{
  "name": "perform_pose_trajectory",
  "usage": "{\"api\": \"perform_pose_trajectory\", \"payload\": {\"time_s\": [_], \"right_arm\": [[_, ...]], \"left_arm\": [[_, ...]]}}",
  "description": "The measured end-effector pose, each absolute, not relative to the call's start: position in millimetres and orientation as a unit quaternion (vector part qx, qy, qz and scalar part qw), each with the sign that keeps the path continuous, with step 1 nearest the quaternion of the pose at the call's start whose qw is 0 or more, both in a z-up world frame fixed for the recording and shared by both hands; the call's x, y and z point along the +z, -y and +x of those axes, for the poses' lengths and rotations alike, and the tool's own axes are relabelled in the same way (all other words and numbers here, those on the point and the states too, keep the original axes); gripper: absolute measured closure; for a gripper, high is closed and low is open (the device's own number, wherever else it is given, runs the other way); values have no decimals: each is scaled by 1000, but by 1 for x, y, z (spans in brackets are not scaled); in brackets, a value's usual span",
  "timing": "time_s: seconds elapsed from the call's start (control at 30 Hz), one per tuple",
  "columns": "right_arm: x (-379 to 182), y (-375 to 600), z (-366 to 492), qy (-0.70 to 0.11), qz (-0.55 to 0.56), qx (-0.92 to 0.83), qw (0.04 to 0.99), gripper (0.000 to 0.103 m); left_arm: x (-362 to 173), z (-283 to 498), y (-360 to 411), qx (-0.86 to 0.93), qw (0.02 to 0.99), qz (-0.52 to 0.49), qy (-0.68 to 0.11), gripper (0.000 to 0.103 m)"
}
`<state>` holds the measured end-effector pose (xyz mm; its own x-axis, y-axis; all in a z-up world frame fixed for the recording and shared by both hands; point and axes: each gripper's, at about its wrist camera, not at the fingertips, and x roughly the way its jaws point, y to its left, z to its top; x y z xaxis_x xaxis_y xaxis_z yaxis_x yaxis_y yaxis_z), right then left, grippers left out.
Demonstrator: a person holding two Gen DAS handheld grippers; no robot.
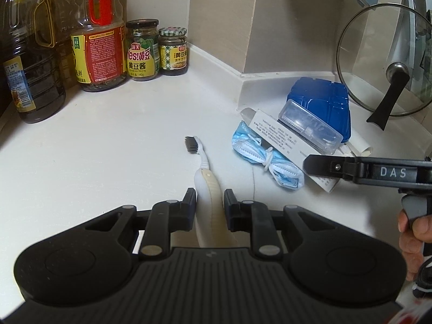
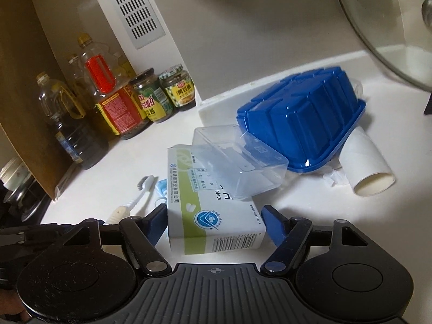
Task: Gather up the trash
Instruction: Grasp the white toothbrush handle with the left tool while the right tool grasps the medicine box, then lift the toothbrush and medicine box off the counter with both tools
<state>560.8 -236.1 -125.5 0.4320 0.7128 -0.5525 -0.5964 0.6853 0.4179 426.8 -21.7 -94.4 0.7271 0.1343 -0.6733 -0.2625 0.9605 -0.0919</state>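
A white toothbrush with dark bristles lies along the white counter, and my left gripper is shut on its handle. To the right is a trash pile. It holds a white-and-green medicine box, a clear plastic case lying on the box, a crumpled blue face mask, an upturned blue plastic tub and a cardboard tube. My right gripper straddles the near end of the box, with a pad against each side. One of its fingers shows in the left wrist view.
Oil bottles and sauce jars stand along the back left wall. A glass pot lid leans at the right behind the tub. A raised white ledge borders the pile. A person's hand holds the right gripper.
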Motion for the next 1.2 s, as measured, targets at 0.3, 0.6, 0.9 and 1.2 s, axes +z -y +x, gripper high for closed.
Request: {"api": "perform_pose_trajectory", "payload": {"time_s": [0.3,0.6,0.9,1.2], "right_arm": [[-111,238,526,-328,62,394,856,32],[-113,247,471,-317,-4,377,870,32],[-134,239,458,-344,-55,361,865,30],[-131,225,480,-346,-43,368,862,23]], "left_arm": [[-86,412,21,100,930,-90,-342,84],[-88,383,16,95,930,-87,-345,84],[-109,371,7,90,922,-51,-373,84],[-114,382,1,96,920,-37,-377,76]]}}
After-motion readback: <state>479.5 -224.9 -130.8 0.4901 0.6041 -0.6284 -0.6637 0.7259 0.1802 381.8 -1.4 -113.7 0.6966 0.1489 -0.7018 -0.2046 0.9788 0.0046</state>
